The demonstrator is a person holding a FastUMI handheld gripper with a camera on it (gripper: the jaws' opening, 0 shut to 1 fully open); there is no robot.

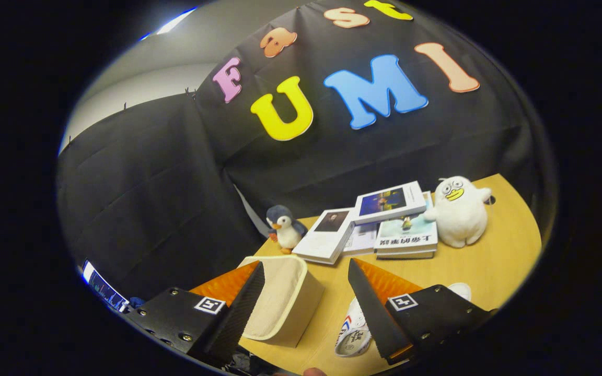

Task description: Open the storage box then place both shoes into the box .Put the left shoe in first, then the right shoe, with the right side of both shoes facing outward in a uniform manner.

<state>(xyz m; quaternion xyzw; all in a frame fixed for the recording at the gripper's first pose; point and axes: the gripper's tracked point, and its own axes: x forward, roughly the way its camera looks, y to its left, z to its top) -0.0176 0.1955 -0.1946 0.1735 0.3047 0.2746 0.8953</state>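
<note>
My gripper (pixel 306 269) is open, held above the wooden table (pixel 489 261) with nothing between its fingers. A cream storage box (pixel 285 297) stands on the table just behind the left finger (pixel 243 303), its opening turned toward that finger. A white shoe (pixel 353 334) with red and blue marks lies on the table beside the right finger (pixel 371 308), partly hidden by it. Another white rounded shape (pixel 460 290) peeks out past the right finger's mount; I cannot tell what it is.
Beyond the fingers lie several books (pixel 379 224) in a loose stack. A small penguin plush (pixel 284 227) stands to their left and a white duck plush (pixel 458 211) to their right. Black cloth walls close off the back. A screen (pixel 103 290) glows low at the left.
</note>
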